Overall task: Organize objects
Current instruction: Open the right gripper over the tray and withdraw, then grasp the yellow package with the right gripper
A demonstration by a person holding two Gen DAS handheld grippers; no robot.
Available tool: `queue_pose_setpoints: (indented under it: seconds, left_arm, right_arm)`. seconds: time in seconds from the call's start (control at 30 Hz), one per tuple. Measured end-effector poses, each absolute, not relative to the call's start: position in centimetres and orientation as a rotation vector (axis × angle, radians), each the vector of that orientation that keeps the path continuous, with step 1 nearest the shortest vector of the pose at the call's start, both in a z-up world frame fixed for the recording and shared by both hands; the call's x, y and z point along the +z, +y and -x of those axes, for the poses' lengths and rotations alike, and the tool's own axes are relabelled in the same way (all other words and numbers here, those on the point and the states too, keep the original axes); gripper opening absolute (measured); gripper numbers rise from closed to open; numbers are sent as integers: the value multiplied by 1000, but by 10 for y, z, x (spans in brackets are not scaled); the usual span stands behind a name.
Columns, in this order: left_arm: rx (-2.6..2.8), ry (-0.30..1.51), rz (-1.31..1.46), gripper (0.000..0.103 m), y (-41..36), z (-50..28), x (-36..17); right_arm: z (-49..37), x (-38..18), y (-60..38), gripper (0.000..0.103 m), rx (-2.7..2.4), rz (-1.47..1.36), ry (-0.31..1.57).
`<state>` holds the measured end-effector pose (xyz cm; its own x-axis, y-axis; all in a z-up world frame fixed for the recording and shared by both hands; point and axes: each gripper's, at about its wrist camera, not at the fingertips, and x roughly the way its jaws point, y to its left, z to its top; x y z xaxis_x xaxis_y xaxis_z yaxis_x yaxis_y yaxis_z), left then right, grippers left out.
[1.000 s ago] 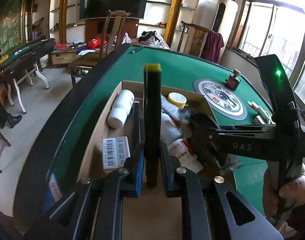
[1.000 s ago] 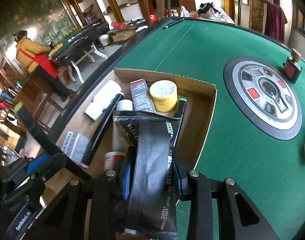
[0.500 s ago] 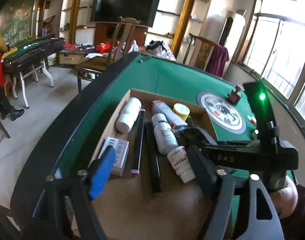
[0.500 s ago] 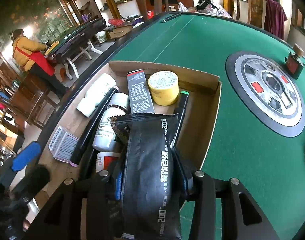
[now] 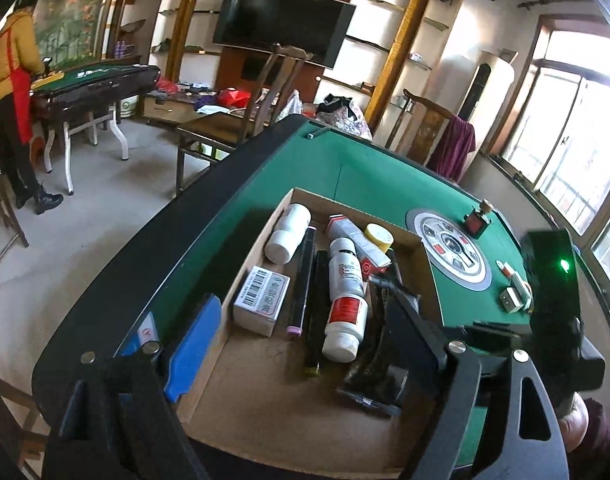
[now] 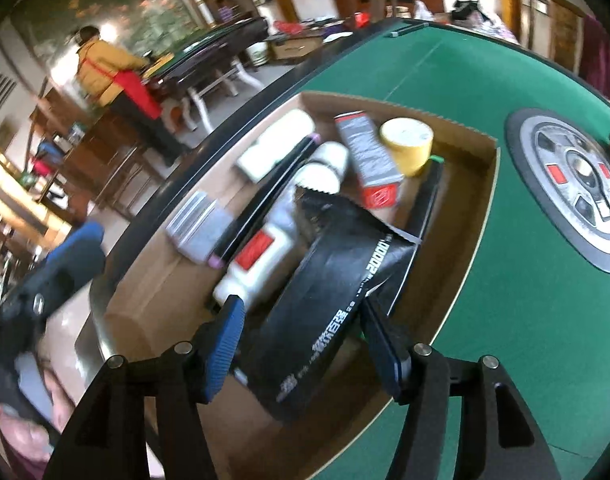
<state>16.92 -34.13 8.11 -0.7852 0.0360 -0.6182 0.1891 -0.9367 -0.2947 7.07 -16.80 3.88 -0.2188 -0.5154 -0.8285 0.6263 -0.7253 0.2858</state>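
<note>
While both my tongs spread their jaws, the cardboard box (image 5: 261,240) on the green table (image 5: 365,168) holds the goods. My left gripper (image 5: 301,344) stands wide, nothing between its jaws. My right gripper (image 6: 301,344) is opening; the black pouch (image 6: 329,308) lies between its pads, clear of them, beside a white bottle (image 6: 261,256) in the box.

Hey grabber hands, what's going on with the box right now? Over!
Both grippers opening. Left gripper empty above the box. Black pouch between right gripper's jaws, dropping in on the bottles. Nothing blocking.
</note>
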Motion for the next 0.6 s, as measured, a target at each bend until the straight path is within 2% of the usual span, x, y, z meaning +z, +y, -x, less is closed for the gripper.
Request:
queue_pose_setpoints:
  seconds: [0.1,0.33,0.6]
  left_arm:
    - [-2838,532,-990,84,-340,-174,84]
    - [-2847,478,-1004,87,-325,-174,95]
    - [-2957,374,-1081,91,-267,-159,107]
  right_arm:
    - [-77,43,-158,66,-1995,-1297,134]
    - [-77,58,-105,77,-2050,-1270,32]
    - [-59,80,30,83,-2341,-1223,-43]
